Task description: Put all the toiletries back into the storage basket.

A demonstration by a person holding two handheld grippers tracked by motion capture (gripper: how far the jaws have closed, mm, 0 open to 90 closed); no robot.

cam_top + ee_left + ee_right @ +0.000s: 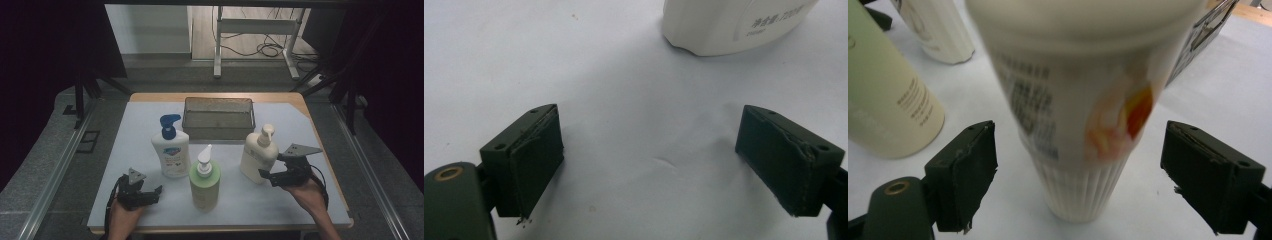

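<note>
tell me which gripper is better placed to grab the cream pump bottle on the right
Right. The right gripper sits right beside the cream pump bottle, and in its own view the bottle stands between its open jaws, untouched. The left gripper is across the table, past the green bottle.

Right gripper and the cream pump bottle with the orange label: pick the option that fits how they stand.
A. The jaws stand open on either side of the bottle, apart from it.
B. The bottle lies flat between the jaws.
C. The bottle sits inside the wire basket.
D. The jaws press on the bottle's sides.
A: in the right gripper view the cream pump bottle with the orange label stands upright between the right gripper's open jaws, with a gap of table at each side.
</note>
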